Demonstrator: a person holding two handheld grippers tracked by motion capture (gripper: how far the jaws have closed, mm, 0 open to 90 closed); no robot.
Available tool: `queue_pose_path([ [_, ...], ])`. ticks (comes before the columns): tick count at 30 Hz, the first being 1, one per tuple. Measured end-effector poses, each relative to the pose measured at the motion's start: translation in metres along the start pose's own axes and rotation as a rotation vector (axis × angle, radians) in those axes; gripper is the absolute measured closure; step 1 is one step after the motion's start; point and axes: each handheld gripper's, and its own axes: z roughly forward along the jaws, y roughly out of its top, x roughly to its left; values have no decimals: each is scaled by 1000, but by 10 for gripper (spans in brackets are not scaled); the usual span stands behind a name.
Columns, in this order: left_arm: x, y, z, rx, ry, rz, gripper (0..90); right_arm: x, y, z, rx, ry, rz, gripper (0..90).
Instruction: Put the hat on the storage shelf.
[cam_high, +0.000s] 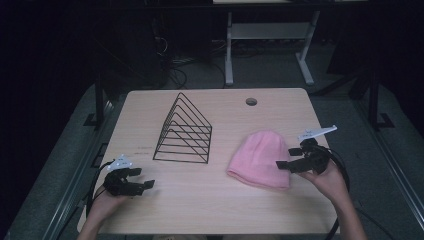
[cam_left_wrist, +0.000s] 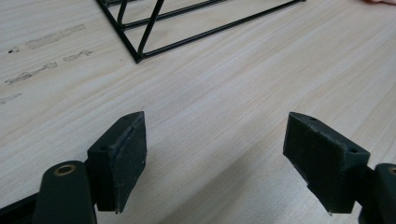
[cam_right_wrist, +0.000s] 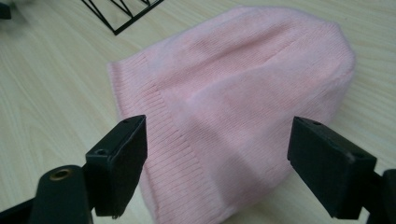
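Hat: one pink hat, near your worktop's right edge.
Rack: one wire rack, centre-left.
Right tongs: spread, at the hat's right side.
Left tongs: spread, over bare front-left worktop.

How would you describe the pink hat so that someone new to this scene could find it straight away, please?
Start from the light wooden table and find the black wire rack near its middle. The pink hat lies flat just right of that rack, beside the open right gripper. It is the one soft, knitted, coloured thing there, with a ribbed cuff.
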Motion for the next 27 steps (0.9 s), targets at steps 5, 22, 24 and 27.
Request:
queue_pose_path([
  [5, 0, 2, 0, -7, -4, 2, 216, -9, 7, 4, 18, 0, 9, 195],
  [22, 3, 4, 0, -4, 5, 17, 216, -48, 45, 35, 75, 24, 63, 216],
  [24, 5, 3, -1, -3, 7, 13, 216, -52, 50, 40, 81, 37, 79, 218],
  [27, 5, 2, -2, 1, 12, 20, 216, -56, 55, 43, 82, 35, 91, 219],
])
